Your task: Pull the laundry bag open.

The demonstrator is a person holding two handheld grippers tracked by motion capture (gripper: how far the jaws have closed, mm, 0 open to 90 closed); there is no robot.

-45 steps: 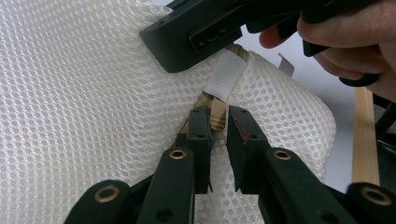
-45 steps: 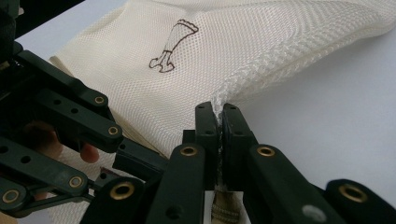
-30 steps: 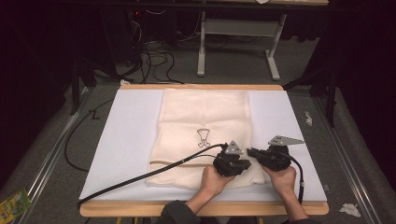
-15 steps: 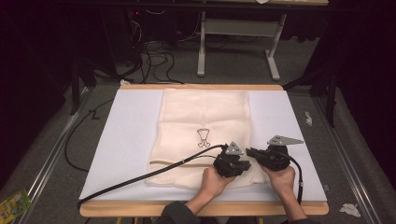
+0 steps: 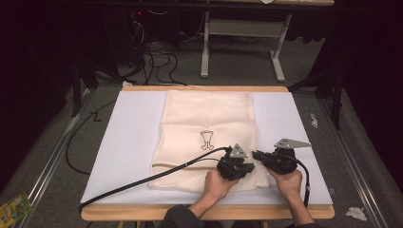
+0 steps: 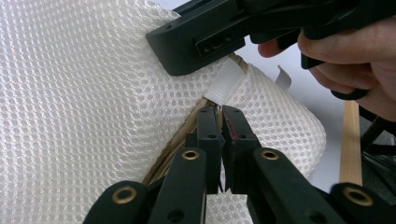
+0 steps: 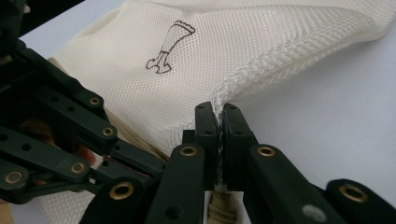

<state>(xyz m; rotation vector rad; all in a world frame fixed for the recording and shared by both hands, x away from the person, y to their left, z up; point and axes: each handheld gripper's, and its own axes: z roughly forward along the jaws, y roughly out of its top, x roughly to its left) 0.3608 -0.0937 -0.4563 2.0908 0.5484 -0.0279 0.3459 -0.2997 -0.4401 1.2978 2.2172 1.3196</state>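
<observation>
The high view is lit from above onto the table (image 5: 294, 123), whose white top is bright while the floor and room behind fall into near-black. It is soft and slightly grainy, with faint shadows under the hands. The gripper views are evenly lit and sharp on the mesh bag (image 6: 84, 93) close up; the nearest black linkages blur, and far edges soften.

White table sheet (image 5: 128, 142) left of the mesh bag (image 5: 209, 118) lies open — one black cable (image 5: 142, 180) crosses it.
</observation>
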